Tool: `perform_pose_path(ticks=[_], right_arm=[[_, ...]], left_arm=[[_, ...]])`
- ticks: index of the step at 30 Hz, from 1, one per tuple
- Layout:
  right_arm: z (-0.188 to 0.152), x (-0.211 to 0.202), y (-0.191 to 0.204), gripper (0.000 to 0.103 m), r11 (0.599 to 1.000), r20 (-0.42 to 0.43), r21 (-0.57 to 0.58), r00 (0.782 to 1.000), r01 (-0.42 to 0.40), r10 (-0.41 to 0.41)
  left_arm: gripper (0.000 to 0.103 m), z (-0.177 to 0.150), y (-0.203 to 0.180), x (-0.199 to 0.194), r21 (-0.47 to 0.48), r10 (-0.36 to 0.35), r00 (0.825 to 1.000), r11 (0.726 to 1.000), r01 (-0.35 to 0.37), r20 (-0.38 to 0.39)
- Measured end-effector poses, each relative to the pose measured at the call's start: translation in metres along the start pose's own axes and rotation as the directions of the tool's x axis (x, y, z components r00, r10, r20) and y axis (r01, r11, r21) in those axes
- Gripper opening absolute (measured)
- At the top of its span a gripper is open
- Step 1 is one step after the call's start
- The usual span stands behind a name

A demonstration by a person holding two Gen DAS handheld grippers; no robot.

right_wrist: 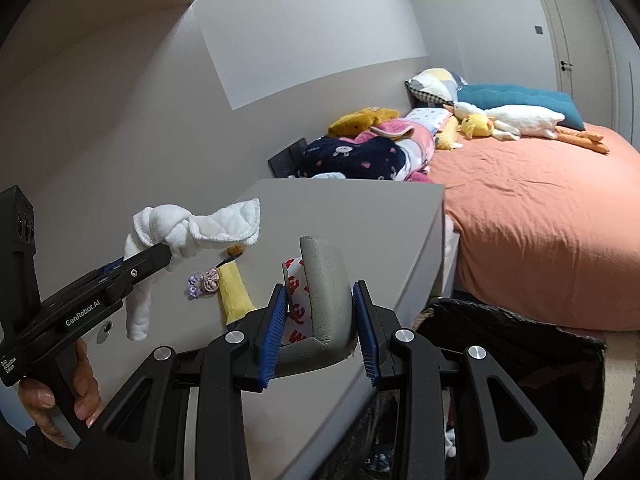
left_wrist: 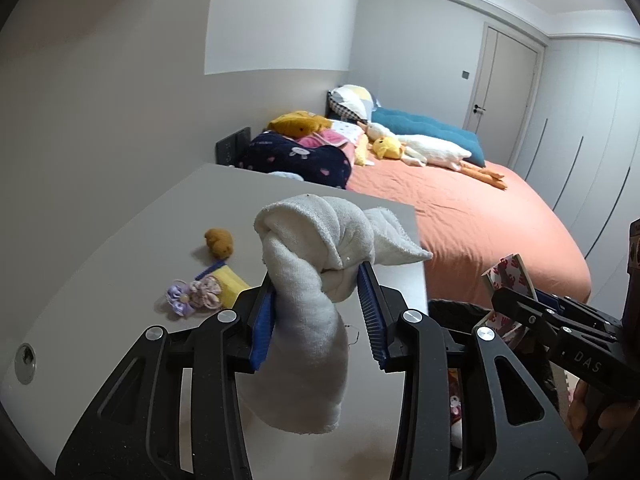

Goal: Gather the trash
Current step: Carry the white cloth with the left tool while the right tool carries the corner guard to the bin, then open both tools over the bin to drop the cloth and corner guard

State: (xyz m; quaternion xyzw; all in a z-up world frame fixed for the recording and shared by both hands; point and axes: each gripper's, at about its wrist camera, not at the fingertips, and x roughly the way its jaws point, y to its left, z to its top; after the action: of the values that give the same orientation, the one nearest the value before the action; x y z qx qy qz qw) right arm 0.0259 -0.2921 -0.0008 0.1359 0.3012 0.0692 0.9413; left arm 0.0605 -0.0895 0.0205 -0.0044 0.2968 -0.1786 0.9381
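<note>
Judging by the left wrist view, the knotted white rag (left_wrist: 320, 264) is soft and light, best pinched at the knot; the left gripper (left_wrist: 320, 308) clamps it above the desk (left_wrist: 120, 248). Right wrist view: the right gripper (right_wrist: 320, 328) grips stiff bent packaging (right_wrist: 320, 288) beside the bin (right_wrist: 520, 344).

The left black tongs with blue ribbed pads (left_wrist: 320, 304) angle downward, clamped on a knotted white cloth (left_wrist: 316, 264) whose tail hangs below them. To their right, the right black tongs (right_wrist: 322, 320) tilt likewise, pinching a curled grey-backed strip of tape (right_wrist: 326, 292). A bare hand (right_wrist: 60, 404) grips the left handle.
</note>
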Motion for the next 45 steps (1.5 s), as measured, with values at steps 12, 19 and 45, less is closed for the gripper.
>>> perform_pose_path(ticks=[12, 19, 45], right_arm=[[-0.017, -0.044, -0.030, 0.036, 0.999, 0.042, 0.022, 0.998, 0.042, -0.043], [-0.029, -0.066, -0.053, 0.036, 0.996, 0.064, 0.052, 0.995, 0.068, -0.072], [-0.045, -0.134, -0.134, 0.036, 0.965, 0.119, 0.141, 0.964, 0.221, -0.238]], left_arm=[[0.039, -0.016, -0.046, -0.017, 0.039, -0.050, 0.999, 0.998, 0.049, 0.007], [0.039, -0.021, -0.071, -0.012, 0.073, -0.084, 0.996, 0.994, 0.084, -0.006], [0.042, -0.039, -0.179, 0.003, 0.207, -0.227, 0.971, 0.949, 0.238, -0.075]])
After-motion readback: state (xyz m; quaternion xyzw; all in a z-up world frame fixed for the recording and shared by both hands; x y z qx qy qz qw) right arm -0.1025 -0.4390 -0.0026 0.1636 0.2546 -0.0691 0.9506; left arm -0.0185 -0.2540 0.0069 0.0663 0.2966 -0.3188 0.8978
